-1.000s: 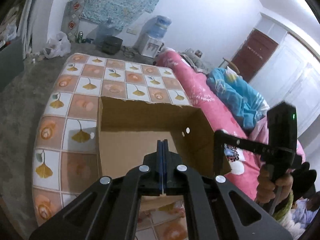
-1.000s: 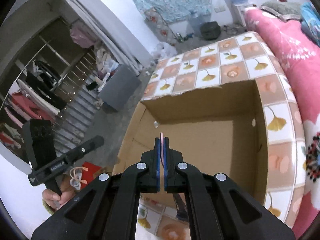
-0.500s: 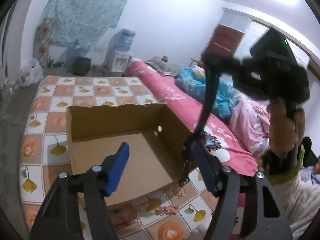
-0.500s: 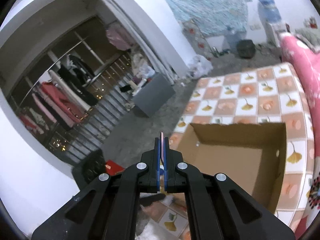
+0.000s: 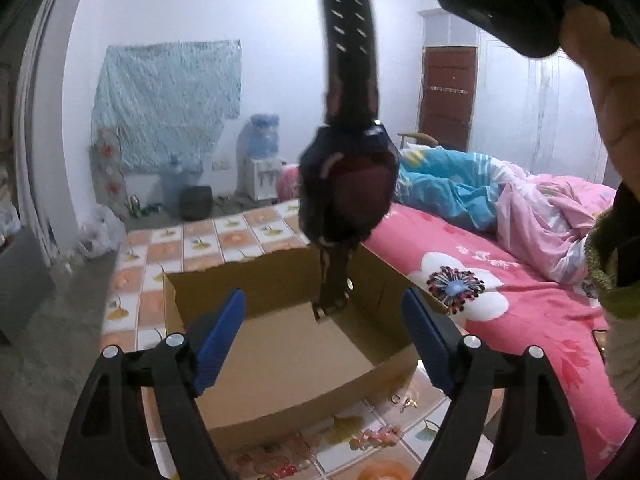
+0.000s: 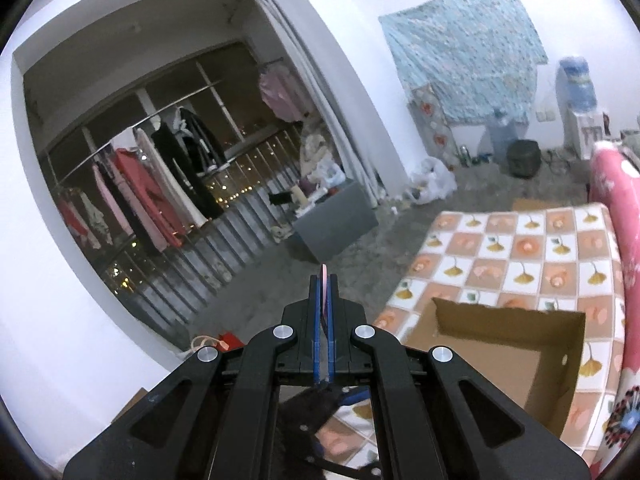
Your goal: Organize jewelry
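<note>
A black wristwatch [image 5: 348, 188] hangs by its strap over the open cardboard box [image 5: 280, 392], blurred and close to the left wrist camera. Its buckle end dangles just beyond my left gripper [image 5: 323, 304], whose blue pads [image 5: 224, 332] stand wide apart and are still opening, touching nothing. My right gripper [image 6: 325, 284] is shut, with a thin pink edge of the strap showing between its pads. Its black body [image 5: 500, 0] and the hand holding it fill the upper right of the left wrist view. A pink bead bracelet [image 5: 376, 436] and small earrings [image 5: 404, 400] lie on the tiled mat [image 5: 180, 248] before the box.
The box [image 6: 508, 312] sits on the mat beside a pink flowered bed [image 5: 500, 280] with bedding heaped on it. A grey case [image 6: 336, 224], bags, a water dispenser [image 5: 262, 164] and a clothes rail [image 6: 152, 184] stand farther off on the bare floor.
My left gripper went from shut to wide open. The right gripper rose with the watch, which now dangles in front of the left camera; the right view swung up from the box.
</note>
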Demonstrator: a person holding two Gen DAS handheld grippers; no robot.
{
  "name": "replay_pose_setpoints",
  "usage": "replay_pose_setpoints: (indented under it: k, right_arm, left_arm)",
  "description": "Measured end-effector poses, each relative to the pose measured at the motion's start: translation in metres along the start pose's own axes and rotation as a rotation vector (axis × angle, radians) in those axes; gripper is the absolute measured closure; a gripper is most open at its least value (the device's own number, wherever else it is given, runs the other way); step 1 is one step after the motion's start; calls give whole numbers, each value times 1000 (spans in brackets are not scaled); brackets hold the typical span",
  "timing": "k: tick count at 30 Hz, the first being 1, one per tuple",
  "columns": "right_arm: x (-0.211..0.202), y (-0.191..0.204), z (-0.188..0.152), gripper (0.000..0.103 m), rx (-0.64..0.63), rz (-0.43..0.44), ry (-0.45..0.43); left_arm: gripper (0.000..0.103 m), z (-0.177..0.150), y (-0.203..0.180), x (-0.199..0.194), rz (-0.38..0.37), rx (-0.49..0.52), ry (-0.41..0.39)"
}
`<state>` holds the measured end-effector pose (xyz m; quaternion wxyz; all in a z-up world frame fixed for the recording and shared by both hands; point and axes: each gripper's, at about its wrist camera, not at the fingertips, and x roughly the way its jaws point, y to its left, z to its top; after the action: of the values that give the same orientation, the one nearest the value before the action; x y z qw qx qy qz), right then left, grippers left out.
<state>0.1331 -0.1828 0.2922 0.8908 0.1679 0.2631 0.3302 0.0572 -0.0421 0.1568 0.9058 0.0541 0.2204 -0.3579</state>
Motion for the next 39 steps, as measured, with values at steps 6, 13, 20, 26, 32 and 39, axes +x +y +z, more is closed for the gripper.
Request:
replay_pose_setpoints:
  k: [6, 13, 20, 26, 32, 39]
  right_arm:
    - [3, 15, -3, 102, -1, 33, -16]
    - [2, 5, -1, 102, 29, 33, -43]
    - [2, -39, 2, 102, 103, -23, -66]
    - [31, -104, -3, 102, 177, -167, 4]
    - [80, -170, -24, 102, 257, -282, 151]
    - [121, -213, -69, 91, 245, -462, 351]
  left_arm:
    - [24, -4, -11, 2, 53, 15, -8]
    - [76, -11, 1, 7, 28, -18, 18]
    - [81, -7, 28, 34, -50, -69, 137]
    - [81, -3, 71, 101, -72, -135, 473]
    - [84, 5, 106, 156, -2, -148, 648]
    - [81, 2, 121, 185, 119, -105, 688]
